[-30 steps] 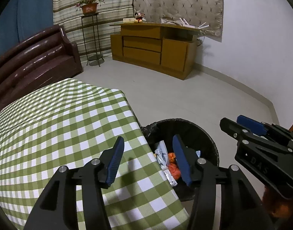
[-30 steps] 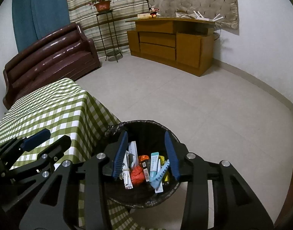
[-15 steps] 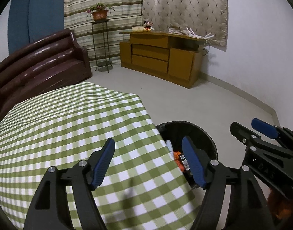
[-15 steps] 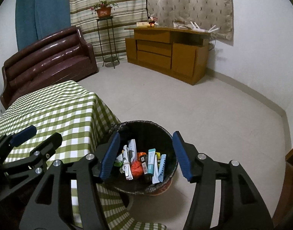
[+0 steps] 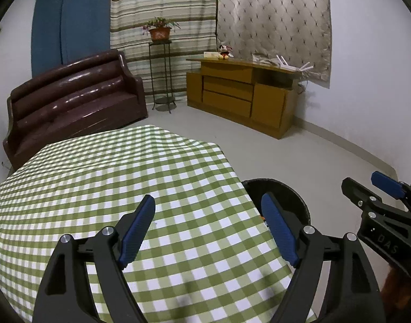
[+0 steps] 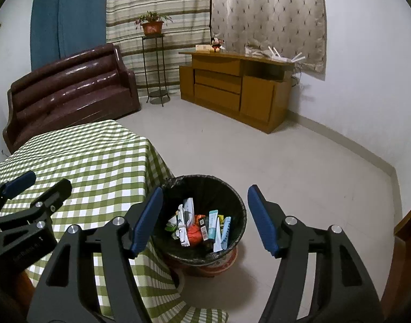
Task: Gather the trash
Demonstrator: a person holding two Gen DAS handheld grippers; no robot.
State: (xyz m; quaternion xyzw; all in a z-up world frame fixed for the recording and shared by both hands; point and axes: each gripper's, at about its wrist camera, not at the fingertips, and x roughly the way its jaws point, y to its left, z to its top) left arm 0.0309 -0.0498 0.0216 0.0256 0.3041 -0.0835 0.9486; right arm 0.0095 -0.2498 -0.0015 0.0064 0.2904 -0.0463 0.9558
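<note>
The left gripper [image 5: 208,228] hangs over the green-checked tabletop [image 5: 103,177], jaws spread wide and holding nothing; no litter shows on the cloth ahead of them. The right gripper [image 6: 205,215], jaws equally wide and empty, frames the black-lined trash bin [image 6: 202,183] just beyond its jaws, with wrappers and tubes [image 6: 202,228] inside. Collection looks essentially finished.

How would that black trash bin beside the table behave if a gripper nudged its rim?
The trash bin would probably slide or tip easily: it holds only light wrappers and tubes. Its bag liner looks thin and floppy, so fingers pushing there may just crumple it.
</note>
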